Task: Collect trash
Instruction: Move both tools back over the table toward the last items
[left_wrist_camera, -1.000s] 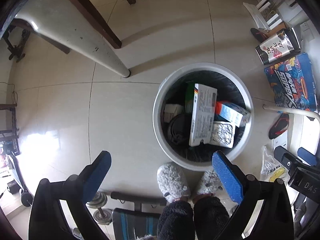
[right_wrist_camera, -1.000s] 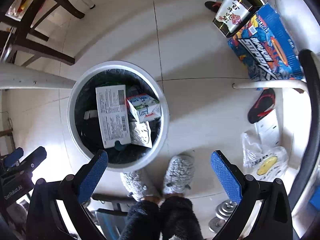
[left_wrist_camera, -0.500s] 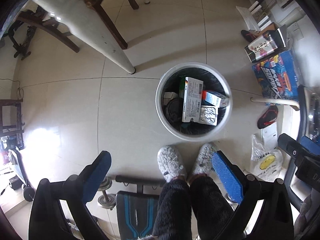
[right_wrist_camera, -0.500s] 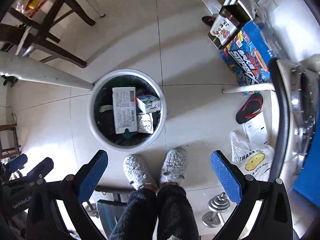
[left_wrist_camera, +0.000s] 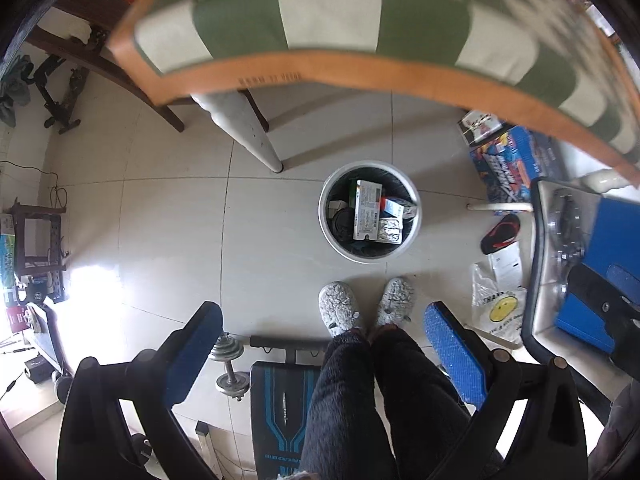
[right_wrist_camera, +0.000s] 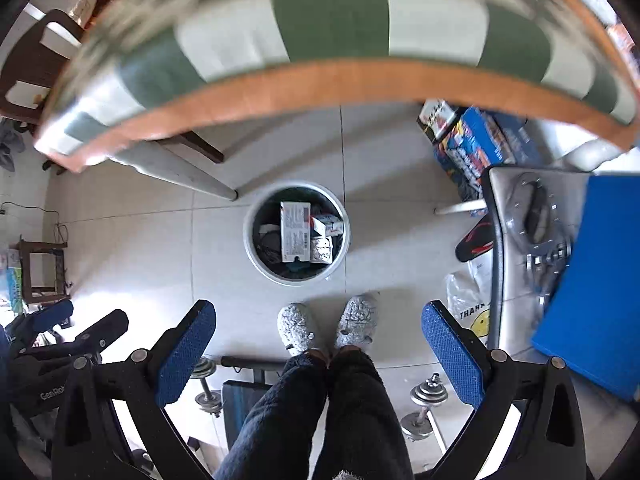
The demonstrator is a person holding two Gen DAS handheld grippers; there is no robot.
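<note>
A round white trash bin (left_wrist_camera: pixel 332 236) (right_wrist_camera: pixel 256 256) with a black liner stands on the tiled floor far below both grippers. Inside lie a long white carton (left_wrist_camera: pixel 367 210) (right_wrist_camera: pixel 295 237), a small red-and-white box (left_wrist_camera: pixel 394 206) (right_wrist_camera: pixel 330 225) and a silver foil pack (left_wrist_camera: pixel 390 230) (right_wrist_camera: pixel 322 249). My left gripper (left_wrist_camera: pixel 324 340) hangs open and empty, high above the floor. My right gripper (right_wrist_camera: pixel 318 342) is likewise open with nothing between its blue pads. The table edge (left_wrist_camera: pixel 360 72) (right_wrist_camera: pixel 340 80) with a green-and-white checked cloth fills the top of both views, blurred.
A person's legs and grey fuzzy slippers (left_wrist_camera: pixel 340 312) (right_wrist_camera: pixel 296 328) stand just before the bin. A weight bench (left_wrist_camera: pixel 280 408) and dumbbells (right_wrist_camera: pixel 424 408) lie below. Blue printed boxes (left_wrist_camera: pixel 508 160), a sandal (left_wrist_camera: pixel 500 232), a plastic bag (left_wrist_camera: pixel 496 308) and a white table leg (left_wrist_camera: pixel 248 132) surround the bin.
Both grippers have risen well away from the bin, which now looks much smaller. The checked tabletop edge has come into view at the top. Both stay open and empty.
</note>
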